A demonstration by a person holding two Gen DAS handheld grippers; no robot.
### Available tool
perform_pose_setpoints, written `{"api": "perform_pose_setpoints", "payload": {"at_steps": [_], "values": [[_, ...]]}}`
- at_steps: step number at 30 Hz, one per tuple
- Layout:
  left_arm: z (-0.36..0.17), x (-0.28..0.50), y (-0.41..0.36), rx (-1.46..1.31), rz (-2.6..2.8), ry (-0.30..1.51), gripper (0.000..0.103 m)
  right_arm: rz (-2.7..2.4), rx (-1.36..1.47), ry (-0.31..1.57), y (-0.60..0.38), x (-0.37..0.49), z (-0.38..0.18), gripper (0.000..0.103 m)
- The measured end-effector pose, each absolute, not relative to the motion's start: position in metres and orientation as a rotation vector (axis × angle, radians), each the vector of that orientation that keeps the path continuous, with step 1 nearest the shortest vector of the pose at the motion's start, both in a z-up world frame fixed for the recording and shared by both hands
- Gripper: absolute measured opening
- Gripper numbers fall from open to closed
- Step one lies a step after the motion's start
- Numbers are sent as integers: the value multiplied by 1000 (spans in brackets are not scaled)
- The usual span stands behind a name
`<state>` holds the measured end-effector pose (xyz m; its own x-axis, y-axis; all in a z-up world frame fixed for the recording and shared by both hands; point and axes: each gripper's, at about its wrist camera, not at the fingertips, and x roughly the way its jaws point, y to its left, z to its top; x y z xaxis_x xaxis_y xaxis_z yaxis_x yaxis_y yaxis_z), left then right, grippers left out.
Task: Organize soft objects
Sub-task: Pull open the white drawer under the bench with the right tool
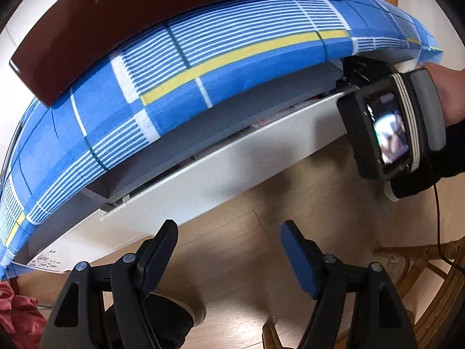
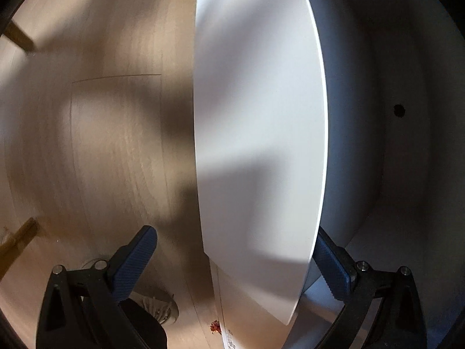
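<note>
Two grippers are in play, and the risks differ from left to right. Far left in my left view, a red cloth (image 1: pixel 17 311) lies bunched on the floor (image 1: pixel 232 261), well away from both tools; I judge it one of the soft things still to be put away. Above it a blue sheet (image 1: pixel 174 67) drapes the bed edge, with a dark board (image 1: pixel 116 23) over it. My left gripper (image 1: pixel 229 250) hangs wide and empty over bare floor, near the white drawer front (image 1: pixel 203 171), which stands ajar below the sheet. If I swing that hand carelessly, its fingers could knock the panel or snag the sheet hem. Further right, my right gripper (image 2: pixel 235 261) straddles the panel (image 2: pixel 255 116) with jaws wide, one finger (image 2: pixel 331 264) behind it and one in front, not clamped. So a pull could slip off, or the finger behind could jam between panel and drawer wall (image 2: pixel 392 174). Both frames are blurred, so speed adds to the risk.
</note>
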<state>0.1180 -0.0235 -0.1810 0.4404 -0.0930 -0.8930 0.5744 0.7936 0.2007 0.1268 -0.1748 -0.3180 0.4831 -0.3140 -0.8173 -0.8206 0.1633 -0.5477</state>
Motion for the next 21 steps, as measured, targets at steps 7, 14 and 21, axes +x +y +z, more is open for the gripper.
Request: {"api": "perform_pose_setpoints", "payload": {"at_steps": [7, 14, 21], "values": [[-190, 118, -43, 703, -510, 990, 74, 537, -1381, 1125, -170, 87, -302, 103], [-222, 131, -58, 708, -690, 1114, 79, 657, -1356, 1185, -162, 31, -288, 103], [-259, 137, -61, 725, -746, 1303, 79, 695, -1321, 1243, -161, 27, -288, 103]]}}
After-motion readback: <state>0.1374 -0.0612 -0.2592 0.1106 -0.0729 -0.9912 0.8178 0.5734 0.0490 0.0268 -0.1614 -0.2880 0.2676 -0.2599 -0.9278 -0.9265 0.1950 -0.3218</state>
